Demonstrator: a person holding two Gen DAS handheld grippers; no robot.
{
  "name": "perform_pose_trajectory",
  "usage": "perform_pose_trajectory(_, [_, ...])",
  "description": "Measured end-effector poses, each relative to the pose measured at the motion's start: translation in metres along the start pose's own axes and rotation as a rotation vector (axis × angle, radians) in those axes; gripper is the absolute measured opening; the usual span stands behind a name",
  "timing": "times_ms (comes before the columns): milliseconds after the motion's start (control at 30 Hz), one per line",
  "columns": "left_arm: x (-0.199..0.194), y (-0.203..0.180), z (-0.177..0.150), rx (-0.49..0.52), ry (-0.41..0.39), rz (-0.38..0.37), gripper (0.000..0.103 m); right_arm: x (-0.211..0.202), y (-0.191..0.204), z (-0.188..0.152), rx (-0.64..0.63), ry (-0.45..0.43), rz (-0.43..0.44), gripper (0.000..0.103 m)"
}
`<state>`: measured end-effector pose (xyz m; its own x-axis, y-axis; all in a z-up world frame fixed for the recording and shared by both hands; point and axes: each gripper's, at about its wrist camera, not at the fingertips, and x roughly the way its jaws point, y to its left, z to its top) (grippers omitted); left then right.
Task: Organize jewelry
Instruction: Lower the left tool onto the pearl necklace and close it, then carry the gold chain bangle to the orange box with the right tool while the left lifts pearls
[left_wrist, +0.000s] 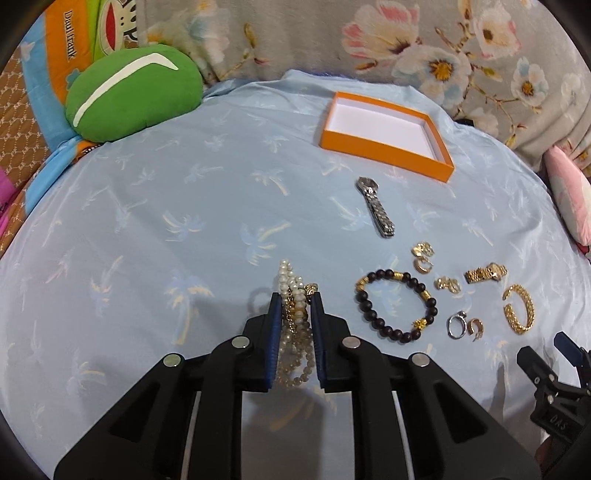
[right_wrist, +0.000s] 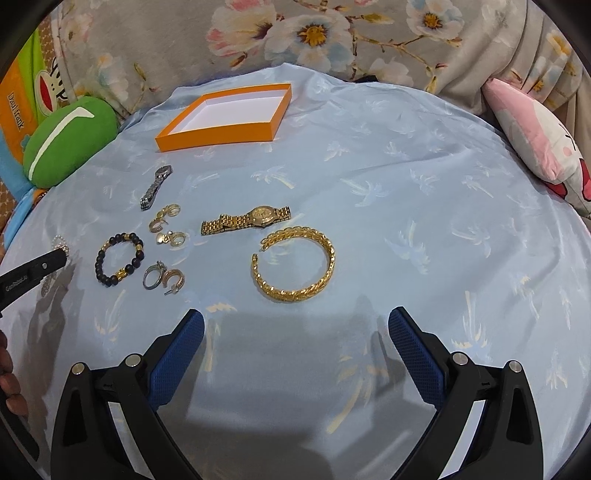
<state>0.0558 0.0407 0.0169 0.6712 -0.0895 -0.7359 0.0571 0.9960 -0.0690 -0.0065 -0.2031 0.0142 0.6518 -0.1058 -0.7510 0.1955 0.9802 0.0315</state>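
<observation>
My left gripper (left_wrist: 294, 301) is shut on a pearl necklace (left_wrist: 291, 291) with a gold chain, held just above the blue cloth. An open orange box (left_wrist: 384, 147) with a white inside stands at the back; in the right wrist view it (right_wrist: 218, 134) is at the back left. A silver watch (left_wrist: 376, 206), a dark bead bracelet (left_wrist: 397, 302), a gold watch (right_wrist: 245, 219), a gold bangle (right_wrist: 295, 266), several gold earrings (right_wrist: 166, 221) and a silver ring (right_wrist: 151, 278) lie on the cloth. My right gripper (right_wrist: 295, 325) is open and empty, just short of the bangle.
A green cushion (left_wrist: 133, 92) sits at the back left, a pink pillow (right_wrist: 535, 144) at the right. A floral blanket (left_wrist: 406, 40) runs along the back. The blue palm-print cloth (left_wrist: 166, 221) covers the surface.
</observation>
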Motion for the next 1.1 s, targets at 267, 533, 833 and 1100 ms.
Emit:
perform_pose_trajectory(267, [0.004, 0.001, 0.0, -0.004, 0.01, -0.002, 0.015, 0.024, -0.002, 0.023, -0.031, 0.022, 0.042, 0.088])
perform_pose_trajectory(533, [0.008, 0.0, 0.0, -0.009, 0.023, -0.011, 0.015, 0.033, 0.002, 0.023, -0.064, 0.034, 0.036, 0.055])
perform_pose_trajectory(833, [0.008, -0.008, 0.002, 0.003, 0.027, -0.034, 0.015, 0.03, -0.005, 0.024, -0.03, 0.022, 0.061, 0.055])
perform_pose_trajectory(1100, [0.009, -0.017, 0.036, 0.023, -0.015, -0.069, 0.015, 0.029, -0.002, 0.053, -0.04, -0.002, 0.088, 0.055])
